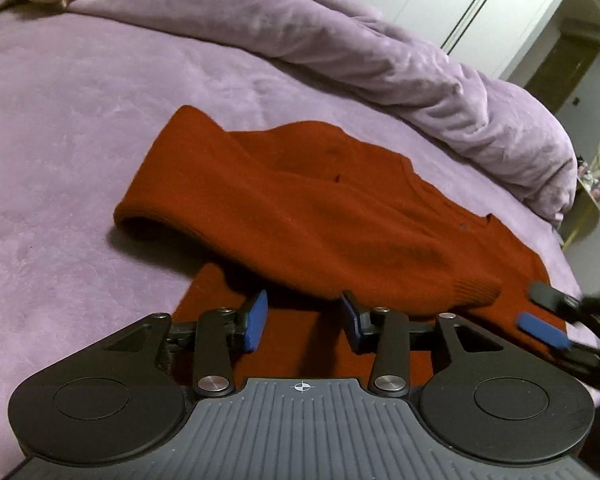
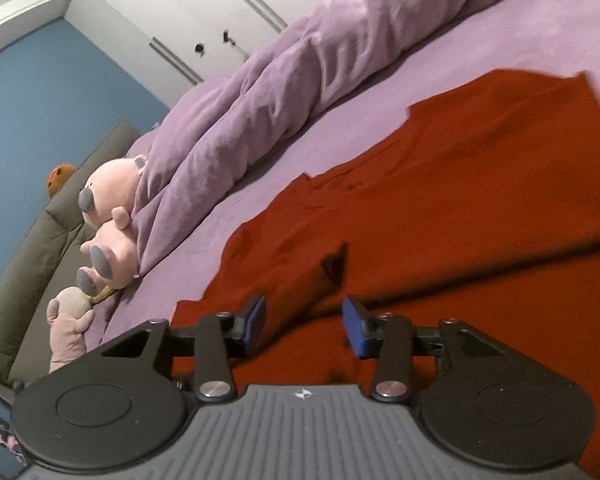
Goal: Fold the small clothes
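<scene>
A rust-red knitted sweater (image 1: 300, 200) lies on the purple bed, partly folded, with a sleeve laid across its body and the ribbed cuff (image 1: 472, 292) near the right. My left gripper (image 1: 304, 320) is open just above the sweater's near edge, holding nothing. My right gripper (image 2: 304, 322) is open over the sweater (image 2: 460, 200), with a raised fold of the cloth just ahead of its fingers. The right gripper also shows at the right edge of the left wrist view (image 1: 548, 316), with a blue pad over the sweater's corner.
A bunched purple duvet (image 1: 380, 52) lies along the far side of the bed sheet (image 1: 80, 120). Pink plush toys (image 2: 108, 216) sit by the grey headboard (image 2: 32, 256). White wardrobe doors (image 2: 180, 12) stand behind.
</scene>
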Demonstrator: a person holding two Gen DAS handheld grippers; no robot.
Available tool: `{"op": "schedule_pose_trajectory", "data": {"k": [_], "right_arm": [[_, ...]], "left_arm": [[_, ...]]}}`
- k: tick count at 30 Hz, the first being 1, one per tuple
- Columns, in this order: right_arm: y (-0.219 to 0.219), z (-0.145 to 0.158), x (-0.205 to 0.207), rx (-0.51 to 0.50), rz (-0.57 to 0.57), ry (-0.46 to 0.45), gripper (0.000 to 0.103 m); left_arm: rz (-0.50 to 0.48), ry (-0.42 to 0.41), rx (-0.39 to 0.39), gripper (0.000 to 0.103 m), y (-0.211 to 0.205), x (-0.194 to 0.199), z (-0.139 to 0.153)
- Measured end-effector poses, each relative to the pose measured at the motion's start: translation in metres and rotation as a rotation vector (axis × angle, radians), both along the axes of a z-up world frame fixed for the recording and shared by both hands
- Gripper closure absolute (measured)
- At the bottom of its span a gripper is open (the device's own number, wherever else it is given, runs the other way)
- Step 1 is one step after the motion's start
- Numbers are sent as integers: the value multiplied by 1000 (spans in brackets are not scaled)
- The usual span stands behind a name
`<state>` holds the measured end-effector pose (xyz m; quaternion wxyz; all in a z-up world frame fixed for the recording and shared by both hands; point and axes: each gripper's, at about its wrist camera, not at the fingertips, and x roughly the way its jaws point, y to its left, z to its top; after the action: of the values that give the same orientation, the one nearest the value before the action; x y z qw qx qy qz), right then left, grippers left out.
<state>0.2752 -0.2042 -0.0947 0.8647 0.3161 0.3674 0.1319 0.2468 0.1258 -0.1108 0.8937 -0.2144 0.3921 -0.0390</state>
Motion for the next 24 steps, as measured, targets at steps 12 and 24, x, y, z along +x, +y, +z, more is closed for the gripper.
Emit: {"op": "schedule_pose_trajectory", "data": {"k": [12,24], "right_arm": [[36,8,36,-202,46,-56,99],[-71,17,33,-416,-213,-4,97]], "left_arm": [[-4,4,0,53,5,0,2],[-9,6,43,53,-19,23,7]]}}
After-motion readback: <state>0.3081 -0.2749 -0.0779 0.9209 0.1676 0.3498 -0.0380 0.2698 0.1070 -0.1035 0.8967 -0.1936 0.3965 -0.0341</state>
